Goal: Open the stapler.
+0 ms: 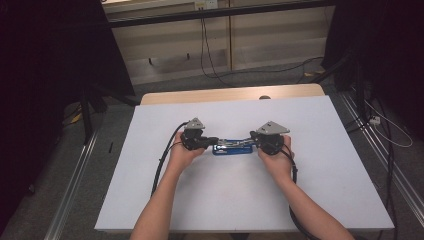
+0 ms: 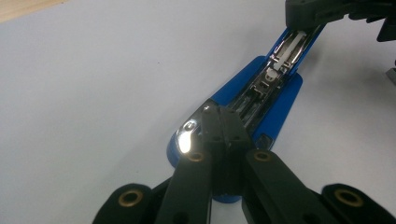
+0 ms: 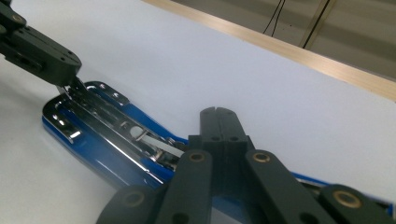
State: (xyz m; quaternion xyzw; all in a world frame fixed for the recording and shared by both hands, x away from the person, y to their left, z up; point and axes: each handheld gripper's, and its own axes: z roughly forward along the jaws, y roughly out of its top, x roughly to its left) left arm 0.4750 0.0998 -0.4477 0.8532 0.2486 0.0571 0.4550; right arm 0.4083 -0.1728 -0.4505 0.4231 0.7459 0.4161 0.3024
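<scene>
Blue stapler [image 1: 232, 147], opened out flat with its chrome staple channel facing up, lying on the white counter [image 1: 310, 185] between the two claws. Left claw [image 1: 216, 141]: jaws closed together, tips set down on the near end of the stapler in the left gripper view [image 2: 223, 122], where the blue base spreads to either side of them; it holds nothing between the jaws. Right claw [image 1: 251, 135]: jaws likewise closed and empty, tips [image 3: 218, 114] over the opposite end of the stapler, the blue body passing beneath them; whether they touch it cannot be told. Beyond each claw's tips, the other claw meets the far end of the stapler. A bare wooden edge [image 1: 230, 93] of the counter runs well past both claws.
</scene>
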